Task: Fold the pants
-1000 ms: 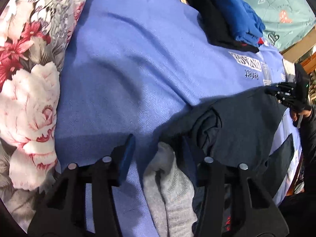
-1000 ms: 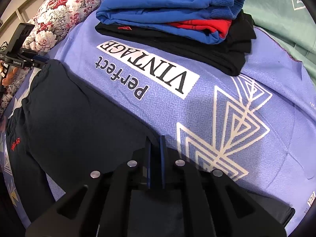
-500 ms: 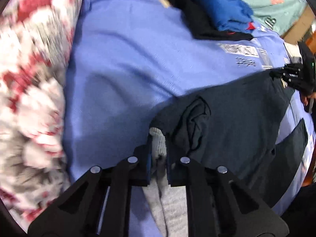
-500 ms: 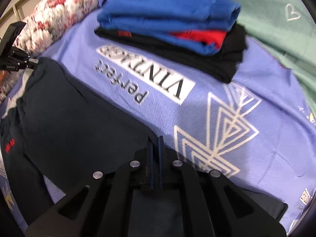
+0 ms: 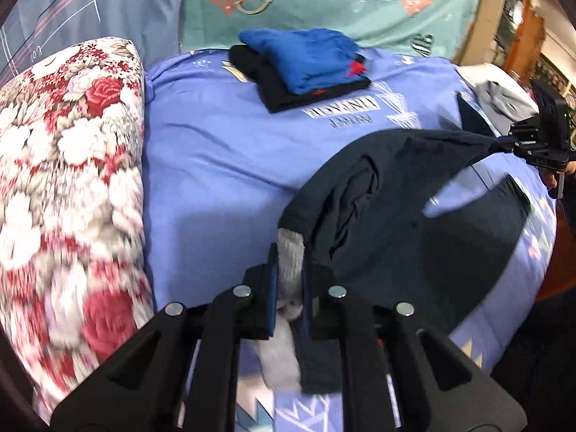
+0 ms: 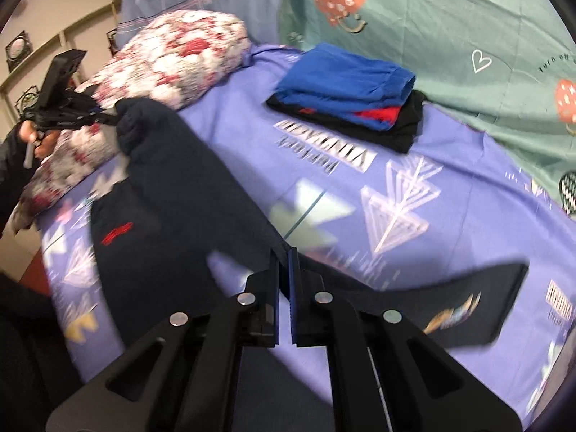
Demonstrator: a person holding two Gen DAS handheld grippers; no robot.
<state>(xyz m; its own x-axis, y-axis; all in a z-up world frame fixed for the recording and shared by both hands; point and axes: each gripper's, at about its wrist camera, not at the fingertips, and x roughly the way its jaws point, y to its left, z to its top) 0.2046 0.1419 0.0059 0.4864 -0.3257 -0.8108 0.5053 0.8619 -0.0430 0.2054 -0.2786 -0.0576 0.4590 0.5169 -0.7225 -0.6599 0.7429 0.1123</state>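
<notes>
Dark navy pants (image 5: 403,216) with a grey inner waistband (image 5: 291,252) hang lifted above the blue bedspread (image 5: 216,165). My left gripper (image 5: 289,266) is shut on the waistband corner. My right gripper (image 6: 283,262) is shut on another edge of the pants (image 6: 172,194), and it shows at the far right of the left wrist view (image 5: 504,140) pulling the cloth taut. The left gripper shows in the right wrist view (image 6: 104,117) holding the far corner. A red logo (image 6: 117,232) is on the pants.
A stack of folded blue, red and black clothes (image 5: 306,64) lies at the back of the bed (image 6: 360,97). A floral pillow (image 5: 64,165) lies along the left. Teal heart-print bedding (image 6: 450,28) is behind. The bed edge (image 5: 550,244) is at the right.
Left gripper closed on the waistband about a second ago. Both grippers have since risen, lifting the pants off the bedspread and stretching them between them.
</notes>
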